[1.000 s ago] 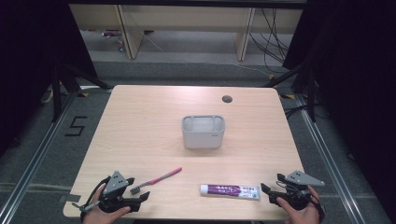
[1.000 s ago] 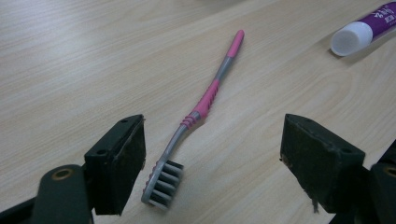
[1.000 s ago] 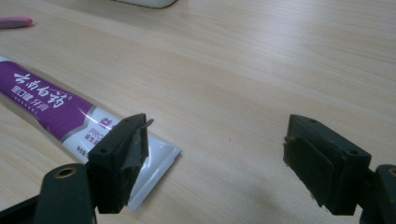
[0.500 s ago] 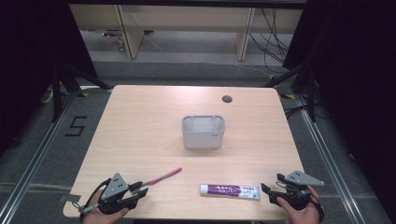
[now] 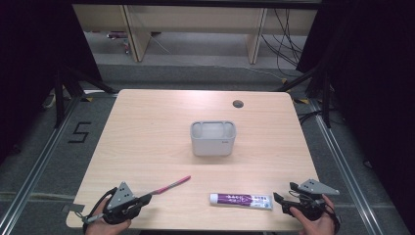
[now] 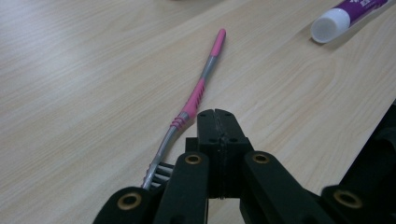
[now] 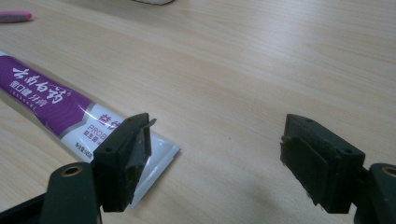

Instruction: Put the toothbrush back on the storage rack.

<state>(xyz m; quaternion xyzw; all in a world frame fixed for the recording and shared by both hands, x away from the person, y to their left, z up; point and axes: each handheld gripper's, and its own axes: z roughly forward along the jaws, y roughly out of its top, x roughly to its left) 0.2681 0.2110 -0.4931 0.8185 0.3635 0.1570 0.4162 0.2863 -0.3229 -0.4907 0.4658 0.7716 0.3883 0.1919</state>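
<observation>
Left gripper view: your left gripper (image 6: pixel 216 116) has just snapped closed on nothing; the pink-and-grey plastic toothbrush (image 6: pixel 196 93) lies just beside its jaws on the wooden table (image 5: pixel 147 137), handle running up and away. Right gripper (image 7: pixel 215 140) gapes empty at the tail of the purple-and-white toothpaste tube (image 7: pixel 56 105).

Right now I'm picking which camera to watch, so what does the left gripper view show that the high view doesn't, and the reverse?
Left gripper view: the left gripper with its jaws just closed, shut on nothing beside the toothbrush, whose bristles lie by the jaws. High view: the grey cup, the right gripper, the table edges. Both: toothbrush, toothpaste.
</observation>
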